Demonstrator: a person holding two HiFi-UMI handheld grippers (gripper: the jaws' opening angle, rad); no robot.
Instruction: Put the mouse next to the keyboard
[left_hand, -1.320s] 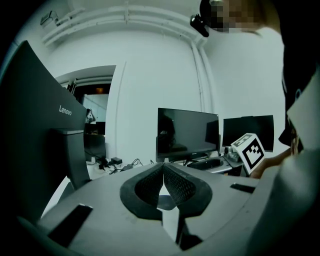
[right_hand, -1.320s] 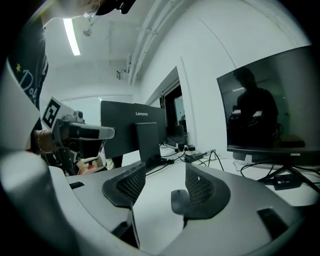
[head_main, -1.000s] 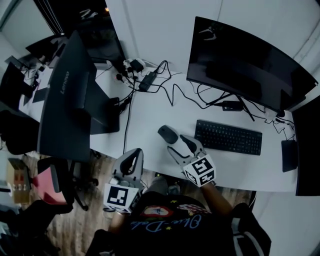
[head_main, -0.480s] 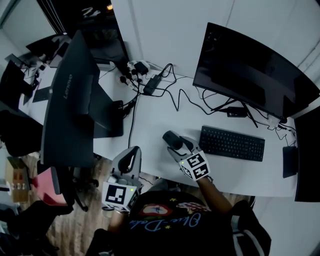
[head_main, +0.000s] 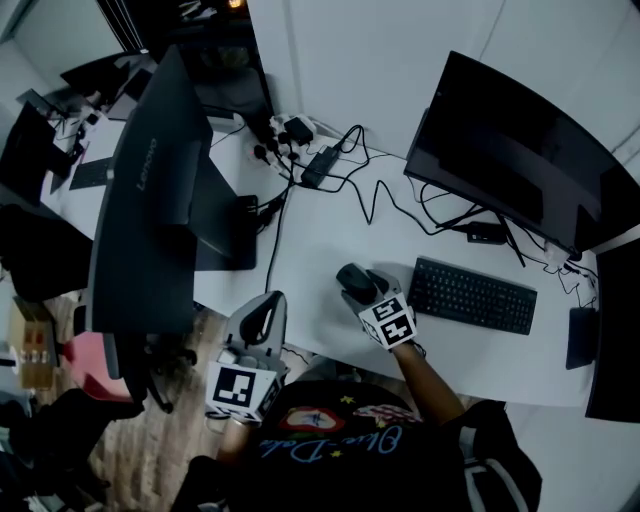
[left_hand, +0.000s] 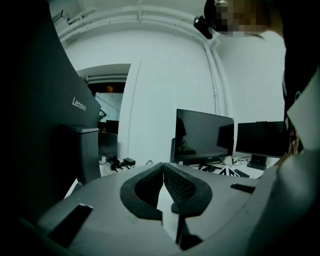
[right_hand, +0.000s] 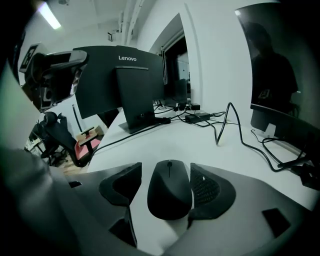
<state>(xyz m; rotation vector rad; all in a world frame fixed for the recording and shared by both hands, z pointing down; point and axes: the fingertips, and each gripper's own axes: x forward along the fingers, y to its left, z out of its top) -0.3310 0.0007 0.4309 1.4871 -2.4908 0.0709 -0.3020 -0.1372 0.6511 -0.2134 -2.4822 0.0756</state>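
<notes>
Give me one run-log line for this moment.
right gripper: jaws just opening, mouse between, ungripped | left gripper: shut, empty | mouse: on desk, apart from keyboard

The person wears a black T-shirt (head_main: 340, 470) with pale script lettering (head_main: 330, 446) across the front, next to a round red-and-white emblem (head_main: 318, 422). The sleeve (head_main: 482, 432) on the right side is short and dark, leaving the forearm bare.

The left hand-held gripper (head_main: 269, 300) has a smooth, light grey moulded shell with small dark rectangular slots (left_hand: 70, 225) sunk into it. At its rear sits a marker cube (head_main: 240, 390), white with bold black square patterns. The right hand-held gripper (head_main: 360, 284) is built the same, and its own cube (head_main: 388, 322) has the same black-and-white print. Both have thick, dark, rounded pads (right_hand: 206, 188) with a finely dotted, grid-like inner face.
</notes>
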